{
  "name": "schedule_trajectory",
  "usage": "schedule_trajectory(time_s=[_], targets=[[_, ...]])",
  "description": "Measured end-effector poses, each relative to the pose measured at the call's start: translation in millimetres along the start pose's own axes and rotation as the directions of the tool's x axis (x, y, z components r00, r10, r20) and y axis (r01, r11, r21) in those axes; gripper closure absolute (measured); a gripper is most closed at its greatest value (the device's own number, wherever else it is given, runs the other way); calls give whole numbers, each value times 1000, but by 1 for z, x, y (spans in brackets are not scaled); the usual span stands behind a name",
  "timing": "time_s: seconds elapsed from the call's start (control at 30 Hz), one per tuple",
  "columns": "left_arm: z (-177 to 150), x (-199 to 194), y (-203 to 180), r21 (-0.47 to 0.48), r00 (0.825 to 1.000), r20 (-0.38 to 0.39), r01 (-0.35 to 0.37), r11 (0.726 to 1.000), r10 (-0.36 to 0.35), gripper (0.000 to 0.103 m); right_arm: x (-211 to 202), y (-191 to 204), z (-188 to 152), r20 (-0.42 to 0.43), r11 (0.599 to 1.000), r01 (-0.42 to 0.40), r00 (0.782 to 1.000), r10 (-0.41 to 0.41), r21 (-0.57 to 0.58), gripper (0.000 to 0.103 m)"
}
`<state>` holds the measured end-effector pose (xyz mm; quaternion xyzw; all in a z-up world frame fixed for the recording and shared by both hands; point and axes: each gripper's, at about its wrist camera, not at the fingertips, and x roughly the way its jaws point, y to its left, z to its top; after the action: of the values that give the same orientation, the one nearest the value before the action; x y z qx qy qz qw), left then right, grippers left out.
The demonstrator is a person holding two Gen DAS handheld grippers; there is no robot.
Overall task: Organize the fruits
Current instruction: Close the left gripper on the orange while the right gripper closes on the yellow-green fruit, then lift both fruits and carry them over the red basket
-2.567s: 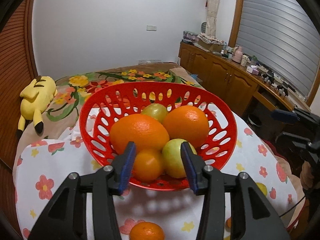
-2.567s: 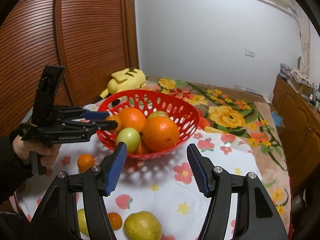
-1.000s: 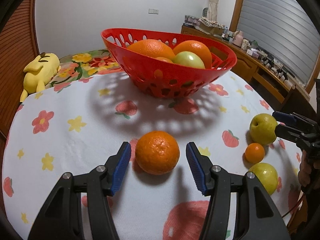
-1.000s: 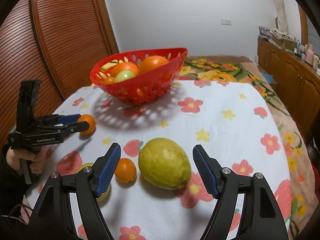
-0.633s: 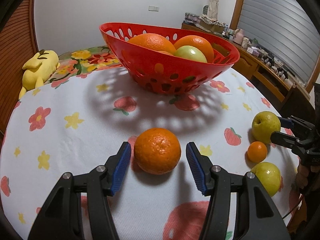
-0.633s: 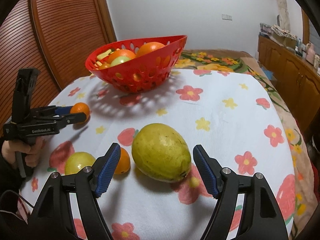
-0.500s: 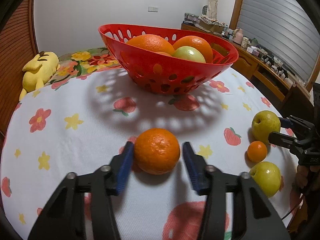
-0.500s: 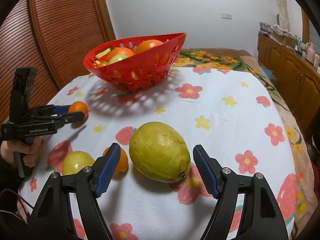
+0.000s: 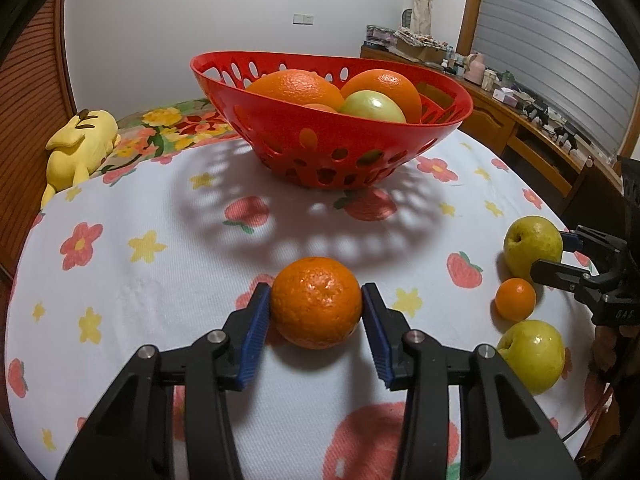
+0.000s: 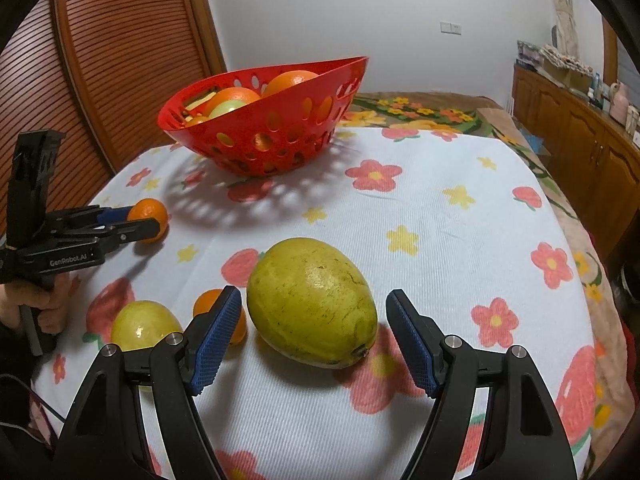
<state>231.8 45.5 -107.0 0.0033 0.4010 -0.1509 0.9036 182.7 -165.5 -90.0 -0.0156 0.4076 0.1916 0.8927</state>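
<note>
My left gripper [image 9: 317, 322] is shut on an orange mandarin [image 9: 317, 302] that rests on the flowered tablecloth; both blue pads touch its sides. It also shows in the right wrist view [image 10: 150, 218]. My right gripper [image 10: 312, 338] is open around a large yellow-green pear [image 10: 312, 300] lying on the cloth, with a gap on each side. The red basket [image 9: 416, 136] stands behind, holding two big oranges, a green apple and smaller fruit; it also shows in the right wrist view [image 10: 280, 128].
Beside the right gripper lie a small orange [image 10: 202, 306] and a yellow-green apple [image 10: 140, 324]. In the left wrist view they show at the right, the small orange [image 9: 515, 299] and the apple [image 9: 532, 354]. A yellow plush toy [image 9: 80, 144] lies beyond the table.
Both grippers came down from the basket to the table. My left gripper has closed onto the mandarin. My right gripper stays open and has moved closer around the pear.
</note>
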Motion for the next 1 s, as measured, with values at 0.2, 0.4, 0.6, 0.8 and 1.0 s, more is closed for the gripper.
schedule_trajectory(time_s=[0.2,0.4,0.6,0.8,1.0], targets=[[0,0,0,0,1000,-1,-2,1000,2,58,1,3,0,-1,1000,12,1000,-12,-22,27],[0,2,1,-4,1000,-8,-1,1000,1,55,4,8,-1,-19,998,27,999,-28,-53,37],[0,3,2,-4,1000,-13,0,1000,0,55,3,7,-1,-20,999,17,1000,-17,-40,37],[0,2,4,-8,1000,-9,7,1000,-7,59,3,6,-1,-18,999,16,1000,-17,-38,37],[0,-4,3,-22,1000,17,1,1000,-1,60,2,5,0,-18,999,17,1000,-17,-43,37]])
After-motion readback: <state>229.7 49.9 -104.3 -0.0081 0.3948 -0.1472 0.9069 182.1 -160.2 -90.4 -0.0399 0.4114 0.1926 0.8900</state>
